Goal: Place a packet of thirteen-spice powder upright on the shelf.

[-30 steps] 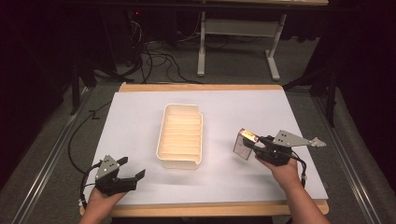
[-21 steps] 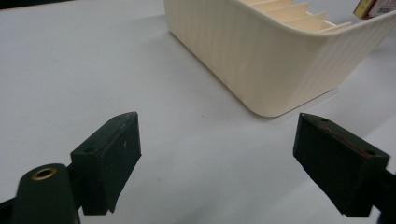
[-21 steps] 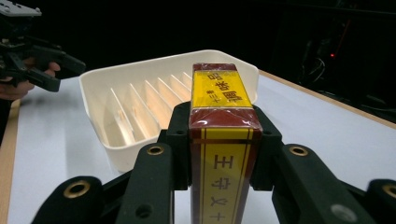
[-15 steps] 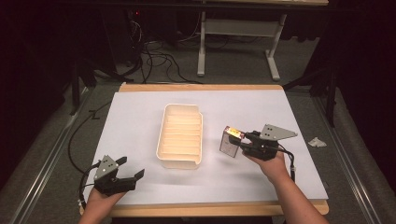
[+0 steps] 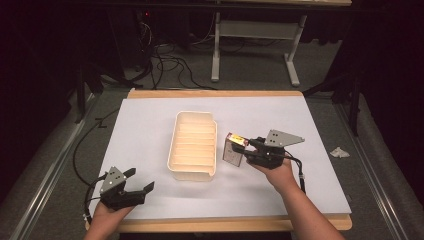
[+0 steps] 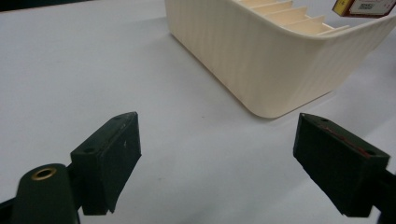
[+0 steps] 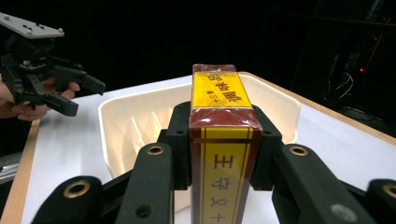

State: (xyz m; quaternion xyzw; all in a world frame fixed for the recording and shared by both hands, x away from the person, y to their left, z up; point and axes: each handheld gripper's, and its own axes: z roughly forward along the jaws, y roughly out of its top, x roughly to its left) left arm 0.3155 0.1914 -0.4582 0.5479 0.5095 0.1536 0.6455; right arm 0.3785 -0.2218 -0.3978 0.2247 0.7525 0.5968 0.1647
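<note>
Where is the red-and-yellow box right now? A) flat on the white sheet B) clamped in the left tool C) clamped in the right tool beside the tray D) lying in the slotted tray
C: the right tool is shut on the red-and-yellow box, held off the slotted tray's right side; the left tool is open with nothing between its jaws.

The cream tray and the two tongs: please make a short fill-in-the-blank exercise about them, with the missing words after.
1. The right tongs are shut on a red and ____ box.
2. The left tongs hold nothing and their jaws stand ____.
3. The cream tray with ribs inside lies on a ____ sheet.
4. In the high view, the box hangs beside the tray's ____ side.

Missing words: yellow; open; white; right
</note>
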